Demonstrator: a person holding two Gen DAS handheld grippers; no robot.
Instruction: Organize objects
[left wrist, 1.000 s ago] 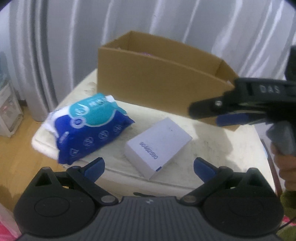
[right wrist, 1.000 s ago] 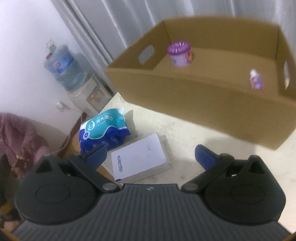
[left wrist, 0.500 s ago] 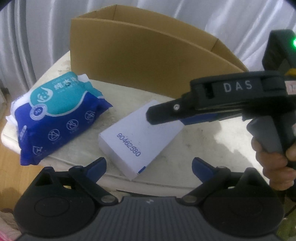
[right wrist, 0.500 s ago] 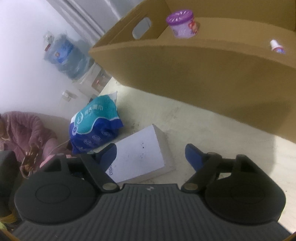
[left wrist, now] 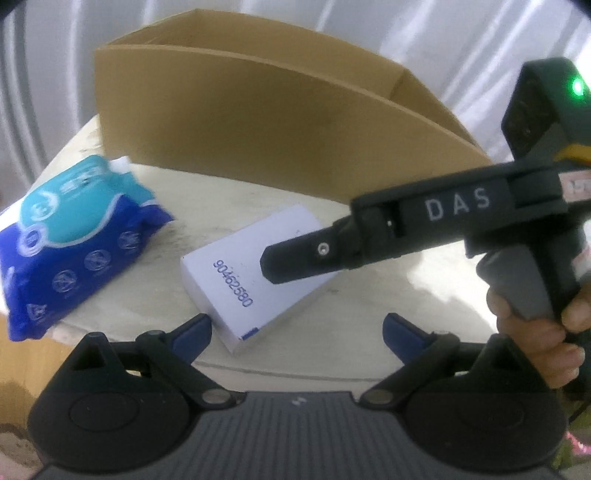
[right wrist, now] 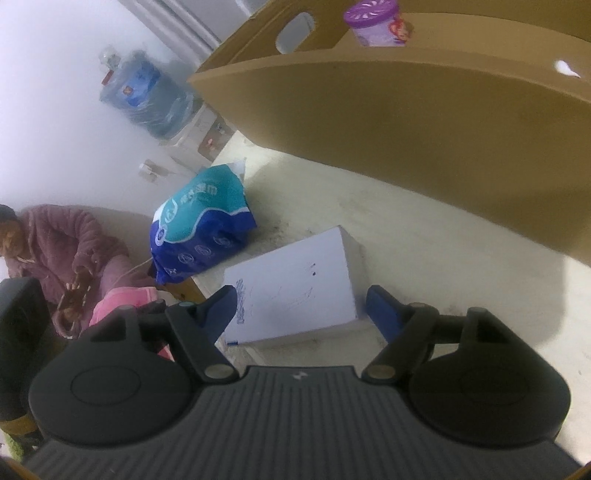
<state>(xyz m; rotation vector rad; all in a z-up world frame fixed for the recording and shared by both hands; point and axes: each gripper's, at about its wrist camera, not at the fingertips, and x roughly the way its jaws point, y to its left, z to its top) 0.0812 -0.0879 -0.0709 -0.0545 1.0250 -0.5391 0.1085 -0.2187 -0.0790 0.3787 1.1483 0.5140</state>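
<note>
A white box (left wrist: pixel 258 306) printed with a blue number lies flat on the pale table (left wrist: pixel 354 332), in front of a large open cardboard box (left wrist: pixel 258 140). My right gripper (right wrist: pixel 301 306) is down over the white box (right wrist: pixel 291 280). Its jaws are closing with the box between them, the blue pads (right wrist: pixel 221 306) right at its two sides. In the left wrist view one right finger (left wrist: pixel 295 258) crosses over the box top. My left gripper (left wrist: pixel 297 332) stands open just short of the box's near corner. A blue and teal wipes pack (left wrist: pixel 74 236) lies to the left.
Inside the cardboard box (right wrist: pixel 406 129) stand a purple-lidded tub (right wrist: pixel 376 22) and a small white item (right wrist: pixel 565 68). A hand (left wrist: pixel 535 332) holds the right gripper's handle. Beyond the table's left edge are a water dispenser (right wrist: pixel 147 92) and a seated person (right wrist: pixel 66 251).
Both grippers have come down and nearer to the white box. The right gripper's jaws have narrowed and now frame the box; its finger has moved over the box top.
</note>
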